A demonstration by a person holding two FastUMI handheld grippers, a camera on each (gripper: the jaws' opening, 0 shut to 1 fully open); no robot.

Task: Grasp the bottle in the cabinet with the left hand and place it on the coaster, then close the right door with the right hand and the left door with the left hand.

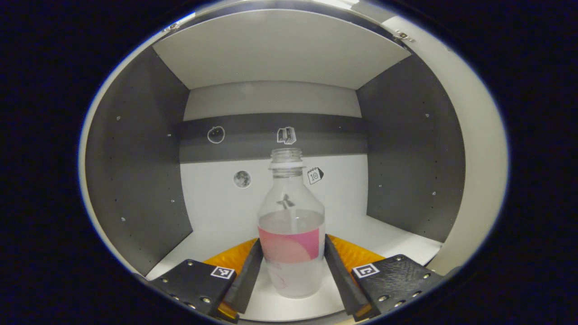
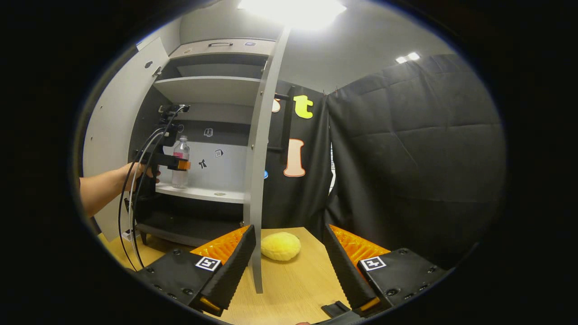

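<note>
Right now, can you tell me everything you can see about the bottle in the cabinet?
The bottle looks like clear plastic with a frosty lower half and a pink label around its middle. Its threaded neck has no cap on. It stands upright on the white shelf inside the open cabinet. The left gripper has a black finger on each side of it, right against its body at label height. The right gripper view shows it too, upright on the shelf with that gripper around it.

Capless clear bottle [image 1: 291, 225] with pink label standing low centre on white cabinet shelf [image 1: 397, 239], left gripper [image 1: 291, 275] fingers pressed against its sides, small stickers [image 1: 286, 135] on back wall above
</note>
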